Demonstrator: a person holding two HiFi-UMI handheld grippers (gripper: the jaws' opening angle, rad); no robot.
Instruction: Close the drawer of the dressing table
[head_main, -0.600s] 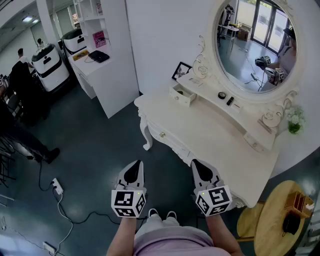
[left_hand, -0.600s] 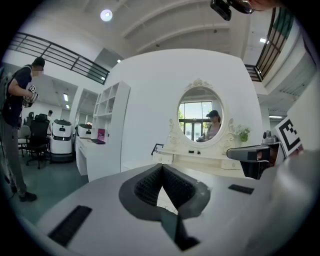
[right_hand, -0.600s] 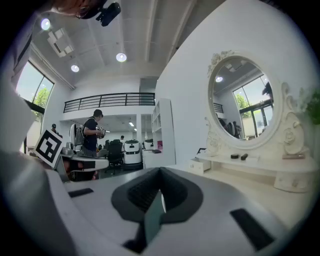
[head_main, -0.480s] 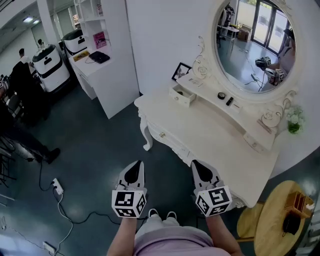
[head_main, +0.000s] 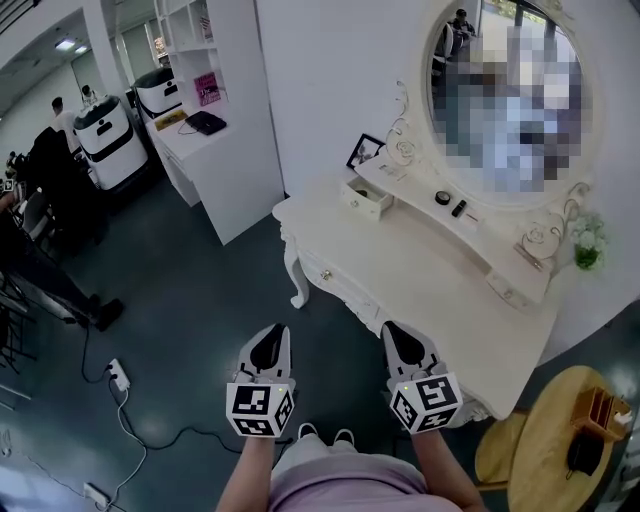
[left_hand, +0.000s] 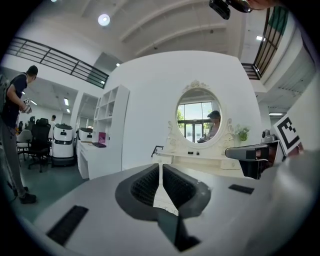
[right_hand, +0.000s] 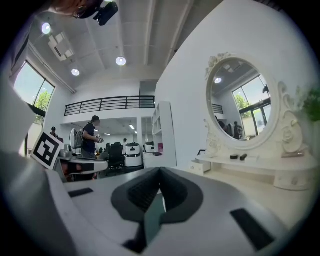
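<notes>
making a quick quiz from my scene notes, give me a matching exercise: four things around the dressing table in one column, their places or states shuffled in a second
1 small drawer
2 plant
3 power strip
4 round wooden table

a on the floor, at the left
b by the far right end of the upper shelf
c pulled out, at the shelf's left end
d low, to the right of the dressing table

Pairs: 1-c, 2-b, 3-a, 4-d

Head view: steeply down from above and behind left gripper (head_main: 269, 338) and right gripper (head_main: 399, 336). Gripper views: level along their own fingers (left_hand: 146, 184), from close behind. All three share the dressing table (head_main: 420, 270) and mirror (head_main: 508, 105) beyond the fingertips.
</notes>
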